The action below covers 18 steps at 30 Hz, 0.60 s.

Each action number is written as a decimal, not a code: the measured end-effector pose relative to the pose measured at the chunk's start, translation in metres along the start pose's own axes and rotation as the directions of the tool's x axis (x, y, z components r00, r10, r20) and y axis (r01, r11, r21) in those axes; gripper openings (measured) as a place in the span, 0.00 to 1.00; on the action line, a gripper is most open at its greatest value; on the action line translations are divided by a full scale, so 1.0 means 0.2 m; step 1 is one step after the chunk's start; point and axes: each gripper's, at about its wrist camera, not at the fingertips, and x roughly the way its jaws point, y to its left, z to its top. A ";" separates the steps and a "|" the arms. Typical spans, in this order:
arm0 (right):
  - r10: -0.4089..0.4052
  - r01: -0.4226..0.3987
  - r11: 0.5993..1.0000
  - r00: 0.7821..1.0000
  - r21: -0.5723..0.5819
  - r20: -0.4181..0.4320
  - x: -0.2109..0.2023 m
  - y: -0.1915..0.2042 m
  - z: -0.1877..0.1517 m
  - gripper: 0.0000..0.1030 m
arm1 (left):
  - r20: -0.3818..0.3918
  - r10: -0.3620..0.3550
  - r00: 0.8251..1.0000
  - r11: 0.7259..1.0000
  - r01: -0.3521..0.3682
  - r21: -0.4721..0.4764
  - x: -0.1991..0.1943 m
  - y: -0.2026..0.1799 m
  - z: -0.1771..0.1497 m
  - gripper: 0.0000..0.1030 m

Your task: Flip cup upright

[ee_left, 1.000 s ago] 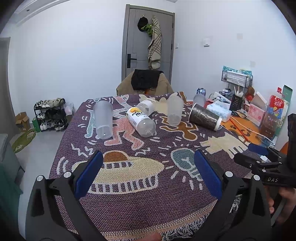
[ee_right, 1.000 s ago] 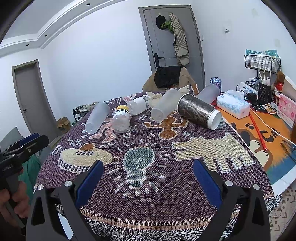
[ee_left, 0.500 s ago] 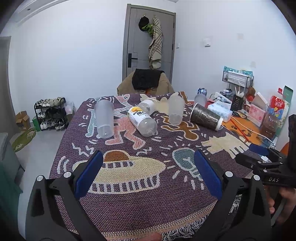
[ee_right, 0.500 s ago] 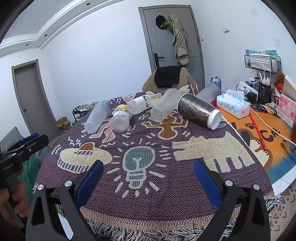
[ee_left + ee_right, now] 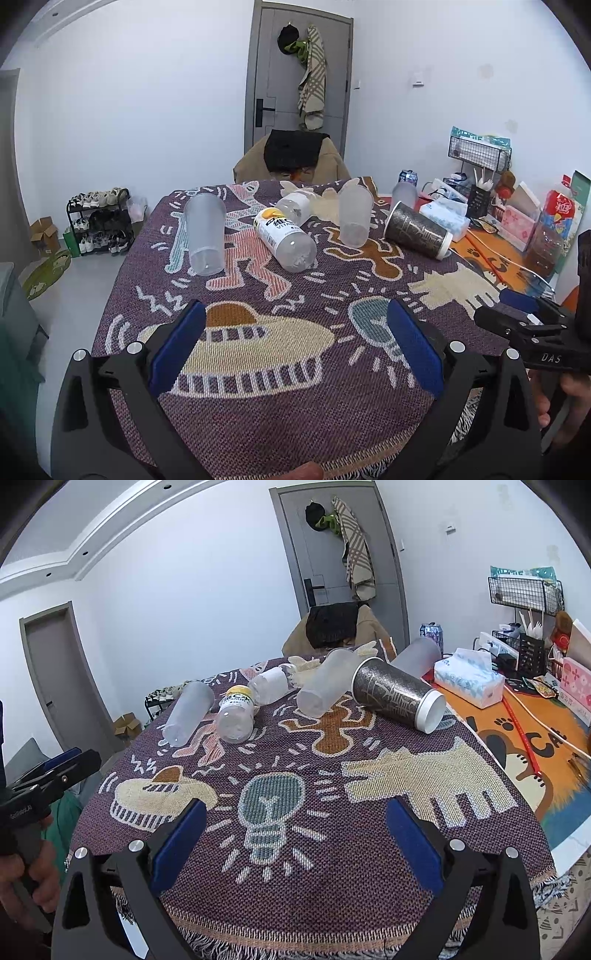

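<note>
Several cups and bottles lie on their sides on a patterned purple cloth [image 5: 280, 398]. A dark patterned paper cup with a white rim [image 5: 417, 229] [image 5: 397, 698] lies at the right. A frosted cup [image 5: 205, 233] [image 5: 186, 713] lies at the left, another [image 5: 355, 215] [image 5: 325, 687] in the middle. My left gripper [image 5: 295, 321] is open and empty above the near edge. My right gripper [image 5: 293, 812] is open and empty, also near the front edge, well short of the cups.
A bottle with a yellow cap [image 5: 284, 238] [image 5: 236, 714] and a smaller clear bottle [image 5: 293, 208] lie among the cups. A tissue box [image 5: 469, 682], wire rack [image 5: 524, 590] and cartons crowd the orange mat at the right. A draped chair [image 5: 291, 155] stands behind the table.
The left gripper has drawn back and up slightly, so the cups look a little farther. The right gripper has barely moved.
</note>
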 end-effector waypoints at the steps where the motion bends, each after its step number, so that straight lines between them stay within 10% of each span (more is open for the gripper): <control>1: 0.000 0.000 1.000 1.000 0.003 -0.001 0.01 -0.01 0.01 0.93 | -0.001 -0.001 1.000 1.000 0.001 0.002 0.01 0.00 0.01 0.95; 18: 0.002 -0.001 0.993 1.000 0.115 -0.009 0.17 -0.29 0.14 0.93 | -0.083 -0.077 0.994 0.992 0.085 0.094 0.36 -0.20 0.27 0.95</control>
